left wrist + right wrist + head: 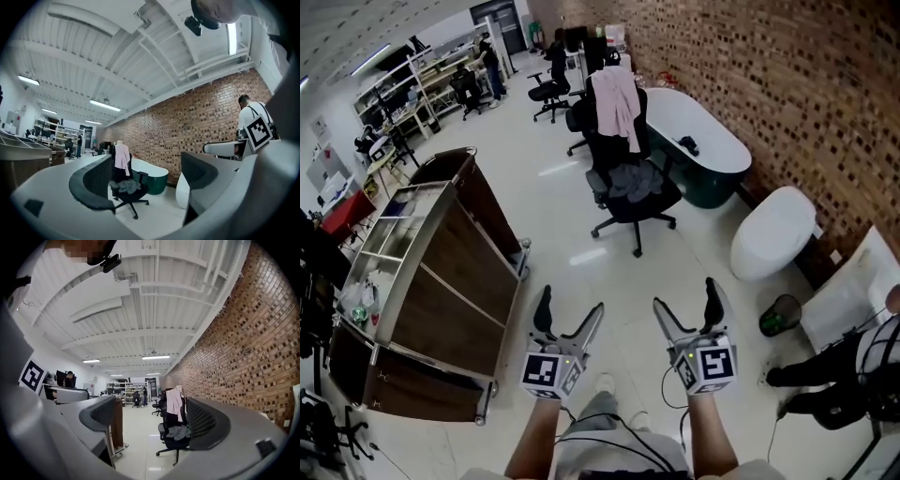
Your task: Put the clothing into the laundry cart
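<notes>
Head view: my left gripper point(572, 305) and right gripper point(684, 298) gape empty, well short of the chair point(649, 204), laundry cart point(455, 262) alongside. Left gripper view: grey garment point(127, 186) lies mid-seat. Right gripper view: pink garment point(175, 405) drapes the backrest's top edge; I must approach, then pinch.

Brick wall point(787, 84), glossy pale floor point(572, 234), green bathtub point(719, 157), white toilet point(773, 230), distant shelving point(422, 80), ceiling strip lights point(105, 105)

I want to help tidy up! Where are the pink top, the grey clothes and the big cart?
pink top point(619, 103): head view, middle of the hanging cloth.
grey clothes point(630, 178): head view, middle of the heap.
cart point(459, 281): head view, its brown side wall.
</notes>
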The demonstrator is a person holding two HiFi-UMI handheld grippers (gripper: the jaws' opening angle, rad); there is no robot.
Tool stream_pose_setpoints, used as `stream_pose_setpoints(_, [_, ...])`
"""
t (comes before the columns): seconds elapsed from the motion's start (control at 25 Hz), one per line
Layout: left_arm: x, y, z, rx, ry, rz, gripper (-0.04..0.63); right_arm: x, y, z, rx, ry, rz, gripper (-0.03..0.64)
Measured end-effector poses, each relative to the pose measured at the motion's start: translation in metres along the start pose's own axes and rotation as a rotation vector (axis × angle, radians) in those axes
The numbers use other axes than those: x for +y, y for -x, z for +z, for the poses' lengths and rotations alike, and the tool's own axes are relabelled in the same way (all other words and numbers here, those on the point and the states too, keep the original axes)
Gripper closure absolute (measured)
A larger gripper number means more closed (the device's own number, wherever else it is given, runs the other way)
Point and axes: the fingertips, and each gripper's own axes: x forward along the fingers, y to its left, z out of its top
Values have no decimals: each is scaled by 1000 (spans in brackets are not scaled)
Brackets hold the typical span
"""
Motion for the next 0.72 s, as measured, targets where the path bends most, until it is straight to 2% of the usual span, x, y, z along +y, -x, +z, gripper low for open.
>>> stream_pose_setpoints(0.16, [24, -29, -10, -4, 1, -19, 160, 6, -37, -7, 15, 17, 3, 118])
stream_pose_setpoints(0.4, [84, -80, -16, -22, 30, -30, 160, 21, -117, -8, 12, 21, 14, 123])
stream_pose_setpoints(0.72, [159, -123, -22, -48, 97, -53, 160, 45, -198, -19, 27, 49, -3, 123])
